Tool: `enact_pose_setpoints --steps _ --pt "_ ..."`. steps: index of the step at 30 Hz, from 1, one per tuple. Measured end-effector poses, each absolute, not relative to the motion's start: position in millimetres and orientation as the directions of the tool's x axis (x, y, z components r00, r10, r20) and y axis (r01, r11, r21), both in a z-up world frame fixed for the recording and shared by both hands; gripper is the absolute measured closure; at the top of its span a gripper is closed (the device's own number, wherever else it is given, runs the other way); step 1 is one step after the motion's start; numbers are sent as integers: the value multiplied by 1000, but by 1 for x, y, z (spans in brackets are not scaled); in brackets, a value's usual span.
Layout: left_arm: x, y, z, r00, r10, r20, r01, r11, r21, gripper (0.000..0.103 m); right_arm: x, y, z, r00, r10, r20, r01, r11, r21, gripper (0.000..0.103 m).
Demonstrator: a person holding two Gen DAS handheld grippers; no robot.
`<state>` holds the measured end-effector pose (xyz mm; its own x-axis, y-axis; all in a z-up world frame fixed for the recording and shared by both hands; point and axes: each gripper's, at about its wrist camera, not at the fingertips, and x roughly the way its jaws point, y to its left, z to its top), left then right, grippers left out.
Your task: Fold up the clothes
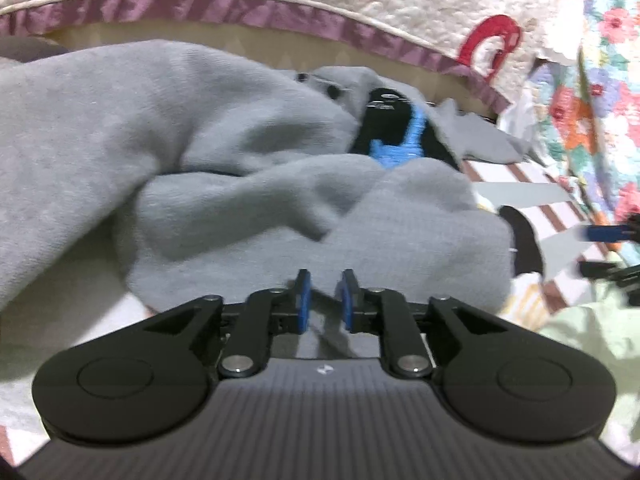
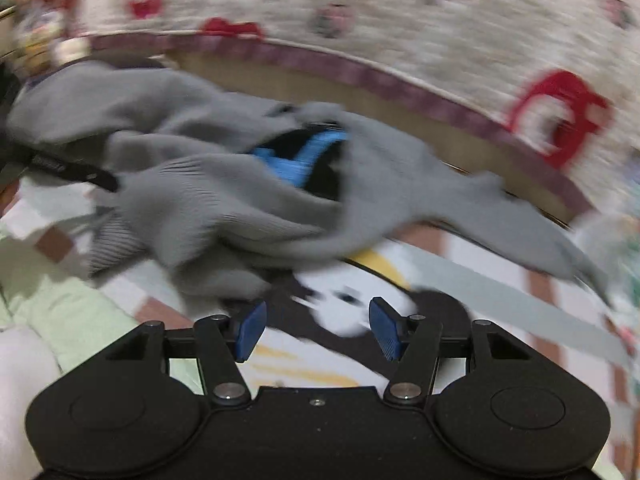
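A crumpled grey sweatshirt [image 1: 200, 160] with a black and blue print [image 1: 396, 136] lies on a patterned bed sheet. My left gripper [image 1: 325, 300] is nearly closed on a fold of the grey fabric at the garment's near edge. My right gripper [image 2: 316, 330] is open and empty, just in front of the sweatshirt [image 2: 224, 208], above the sheet; its print [image 2: 304, 156] faces up in the middle. The right gripper also shows at the right edge of the left wrist view [image 1: 612, 248]. The right wrist view is motion-blurred.
A quilted cream blanket with red shapes and a purple border [image 1: 360, 12] hangs behind the garment. A floral cloth [image 1: 600, 100] is at the right. The sheet [image 2: 460, 280] has a cartoon print and stripes. A pale green cloth [image 2: 60, 312] lies at the left.
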<state>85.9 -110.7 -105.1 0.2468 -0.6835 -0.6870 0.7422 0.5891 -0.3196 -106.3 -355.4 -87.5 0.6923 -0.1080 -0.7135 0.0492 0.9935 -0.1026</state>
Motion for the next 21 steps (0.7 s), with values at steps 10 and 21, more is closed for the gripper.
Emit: enact_pose_setpoints --steps 10,21 --pt "43 -128 -104 283 -623 -729 823 549 -149 74 -53 -301 -156 718 17 -696 -171 973 -153 38" --pt "19 -148 -96 316 -622 -717 852 518 -73 64 -54 -355 -105 858 88 -506 -51 995 87 96"
